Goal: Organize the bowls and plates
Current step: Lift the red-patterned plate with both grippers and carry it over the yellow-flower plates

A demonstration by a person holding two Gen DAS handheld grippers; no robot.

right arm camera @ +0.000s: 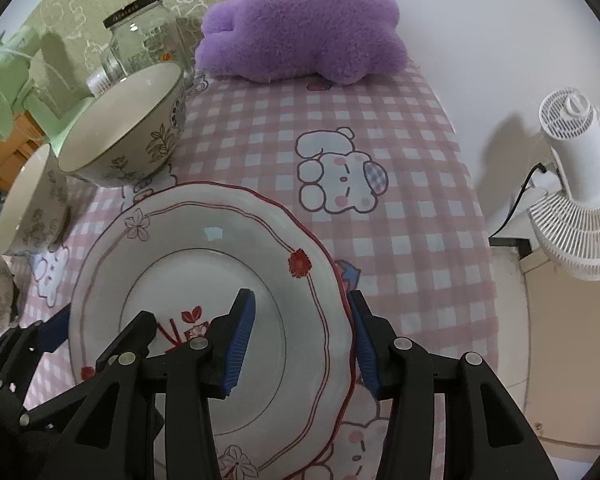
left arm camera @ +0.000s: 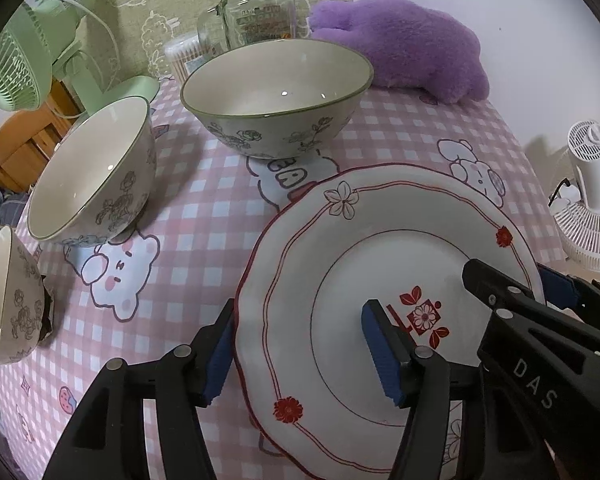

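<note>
A pink checked tablecloth carries a red-rimmed plate, with three flowered bowls left and behind. Both the left gripper and right gripper straddle opposite plate edges, jaws spread, not pressing. A glass jar and purple plush stand behind. The left view alone shows the green fan.

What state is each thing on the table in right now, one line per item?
Plate: flat, rim between both grippers' fingers.
Large bowl: upright, empty.
Middle bowl: upright, empty.
Glass jar: upright, lid on.
Left gripper: open.
Right gripper: open.
</note>
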